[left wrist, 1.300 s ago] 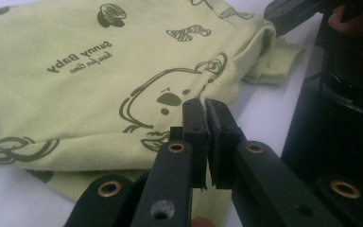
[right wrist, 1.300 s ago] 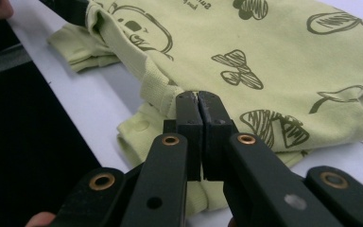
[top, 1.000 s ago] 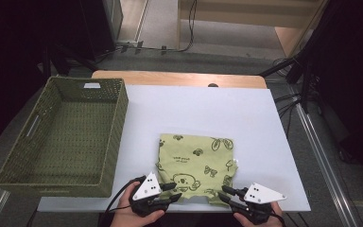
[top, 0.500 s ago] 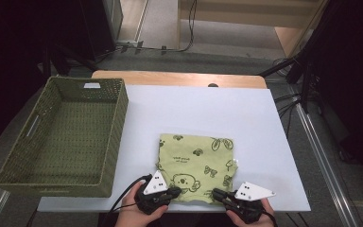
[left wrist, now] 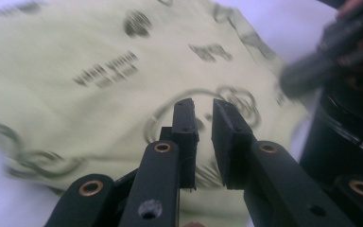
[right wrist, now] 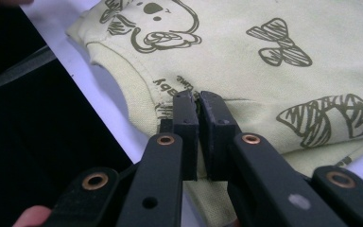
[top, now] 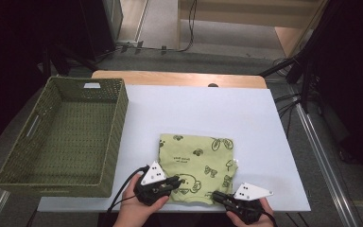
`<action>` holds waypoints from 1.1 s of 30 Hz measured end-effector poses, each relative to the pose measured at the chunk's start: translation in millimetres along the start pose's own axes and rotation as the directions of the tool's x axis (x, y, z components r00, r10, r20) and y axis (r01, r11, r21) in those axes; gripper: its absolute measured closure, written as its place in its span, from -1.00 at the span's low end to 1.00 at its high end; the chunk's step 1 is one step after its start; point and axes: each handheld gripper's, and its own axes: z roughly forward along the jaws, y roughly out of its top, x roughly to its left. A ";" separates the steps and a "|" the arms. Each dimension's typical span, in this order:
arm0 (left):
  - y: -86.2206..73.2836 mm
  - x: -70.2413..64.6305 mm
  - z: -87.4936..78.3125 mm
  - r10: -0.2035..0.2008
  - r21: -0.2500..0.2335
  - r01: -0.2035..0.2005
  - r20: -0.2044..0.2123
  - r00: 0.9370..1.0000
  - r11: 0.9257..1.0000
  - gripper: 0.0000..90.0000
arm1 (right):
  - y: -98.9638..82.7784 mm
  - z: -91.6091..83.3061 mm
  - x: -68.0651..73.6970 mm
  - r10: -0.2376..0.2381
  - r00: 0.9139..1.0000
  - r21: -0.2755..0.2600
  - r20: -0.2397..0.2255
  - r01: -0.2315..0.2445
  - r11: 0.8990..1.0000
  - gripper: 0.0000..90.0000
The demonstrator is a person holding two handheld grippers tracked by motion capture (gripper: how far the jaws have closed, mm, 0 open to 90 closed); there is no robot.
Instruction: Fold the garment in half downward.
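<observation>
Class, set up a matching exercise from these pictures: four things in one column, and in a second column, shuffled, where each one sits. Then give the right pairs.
Things:
1. woven basket
2. folded printed cloth
3. left gripper
4. right gripper

Places:
A. at the cloth's near right corner
B. middle of the white table top, near the front edge
C. at the table's left side
D. at the cloth's near left corner

Pairs: 1-C, 2-B, 3-D, 4-A

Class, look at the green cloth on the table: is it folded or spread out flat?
Folded. The cloth lies as a compact square, and the right gripper view shows layered edges stacked at its near corner.
</observation>
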 end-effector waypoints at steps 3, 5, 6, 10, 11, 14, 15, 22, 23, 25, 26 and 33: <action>12.6 11.0 0.0 -0.017 -0.018 0.016 -0.039 0.999 1.000 0.82 | 0.1 0.1 -0.3 -0.002 1.000 0.000 -0.001 0.002 1.000 0.85; 21.7 22.9 2.5 -0.041 -0.030 0.039 -0.071 0.997 0.999 0.85 | 0.1 0.2 -0.4 0.000 1.000 -0.001 -0.002 0.000 1.000 0.86; 24.7 27.0 3.7 -0.051 -0.035 0.049 -0.081 0.995 0.998 0.85 | 0.2 0.3 -0.5 -0.002 1.000 0.000 -0.002 0.002 1.000 0.86; 41.7 52.6 12.3 -0.096 -0.052 0.090 -0.127 0.987 0.995 0.95 | 0.2 0.3 -0.6 -0.004 1.000 0.001 -0.002 0.004 1.000 0.86; 45.5 58.6 14.2 -0.113 -0.056 0.106 -0.131 0.985 0.993 0.98 | 0.2 0.2 -0.6 -0.005 1.000 0.001 -0.002 0.005 1.000 0.87; 54.1 74.0 21.6 -0.134 -0.054 0.127 -0.149 0.980 0.990 0.99 | 0.1 0.3 -0.9 -0.006 1.000 0.001 -0.005 0.006 1.000 0.87; 55.7 77.2 23.8 -0.138 -0.051 0.132 -0.157 0.978 0.990 0.99 | 0.1 0.3 -0.8 -0.002 1.000 0.000 -0.006 0.002 1.000 0.87; 53.0 103.6 44.8 -0.182 -0.007 0.185 -0.225 0.957 0.983 0.99 | -0.2 0.2 -2.1 -0.012 1.000 -0.001 -0.012 0.012 1.000 0.87; 51.3 106.0 46.5 -0.189 -0.004 0.193 -0.230 0.955 0.981 0.99 | -0.3 0.1 -2.1 -0.010 1.000 0.000 -0.013 0.010 1.000 0.87; 48.3 109.8 49.1 -0.197 0.000 0.203 -0.240 0.951 0.979 0.98 | -0.3 0.1 -2.3 -0.011 1.000 0.001 -0.015 0.011 1.000 0.87; 46.2 112.0 50.6 -0.199 0.003 0.206 -0.256 0.946 0.978 0.94 | -0.3 0.1 -2.4 -0.011 1.000 0.001 -0.015 0.011 1.000 0.88; 36.2 120.5 56.5 -0.194 0.017 0.212 -0.342 0.919 0.977 0.50 | -0.3 -0.1 -2.8 -0.008 1.000 0.004 -0.017 0.008 1.000 0.88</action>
